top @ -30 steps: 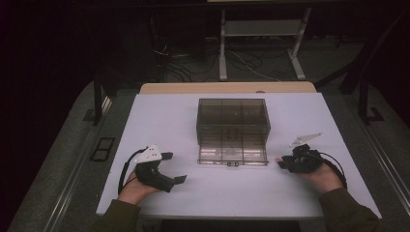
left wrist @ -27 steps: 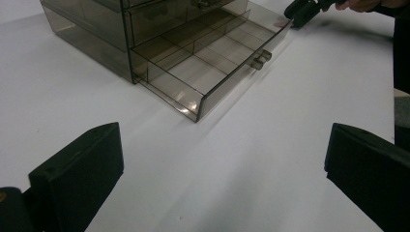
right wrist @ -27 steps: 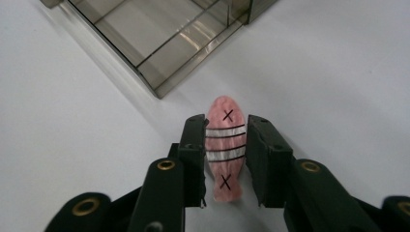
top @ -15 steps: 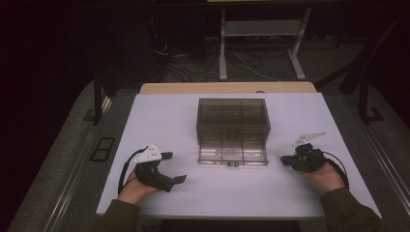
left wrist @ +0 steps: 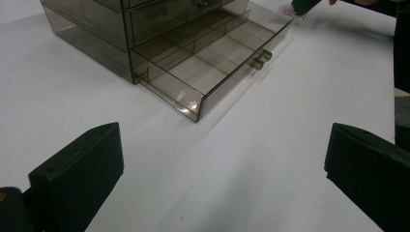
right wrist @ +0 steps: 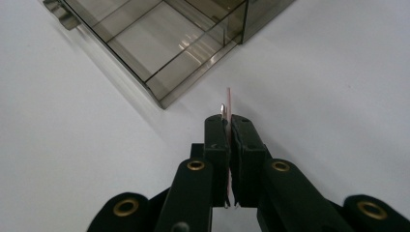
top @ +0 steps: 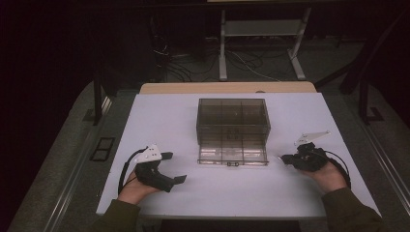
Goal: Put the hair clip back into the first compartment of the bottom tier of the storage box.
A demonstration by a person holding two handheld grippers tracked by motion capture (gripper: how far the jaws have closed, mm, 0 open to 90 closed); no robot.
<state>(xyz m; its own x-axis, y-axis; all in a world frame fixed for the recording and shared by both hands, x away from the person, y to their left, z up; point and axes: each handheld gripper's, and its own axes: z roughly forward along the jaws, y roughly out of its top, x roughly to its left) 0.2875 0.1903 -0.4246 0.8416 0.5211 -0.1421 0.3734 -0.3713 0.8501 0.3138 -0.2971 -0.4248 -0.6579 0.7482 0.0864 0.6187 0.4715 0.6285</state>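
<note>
A smoky clear drawer cabinet (top: 233,112) stands mid-table. Its bottom drawer (top: 233,153) is pulled out toward me, and its divided compartments (left wrist: 212,53) look empty. My left gripper (top: 174,167) rests on the table left of the drawer, its jaws wide apart with nothing between them (left wrist: 222,174). To the drawer's right, my right gripper (top: 286,158) is shut on a thin flat pinkish piece (right wrist: 228,99) with a small metal part. The piece stands on edge just short of the drawer's front corner (right wrist: 162,99). It also appears at that gripper's tip (left wrist: 289,10) in the left gripper view.
The white table top (top: 159,121) stretches around the cabinet. A wooden strip (top: 227,88) runs along its far edge. Beyond it are a dark floor with cables and a metal stand (top: 261,29). A knob (left wrist: 260,59) sticks out from the drawer front.
The right hand has shifted very slightly to the right with the thin piece. The left hand and the drawer have stayed put.
</note>
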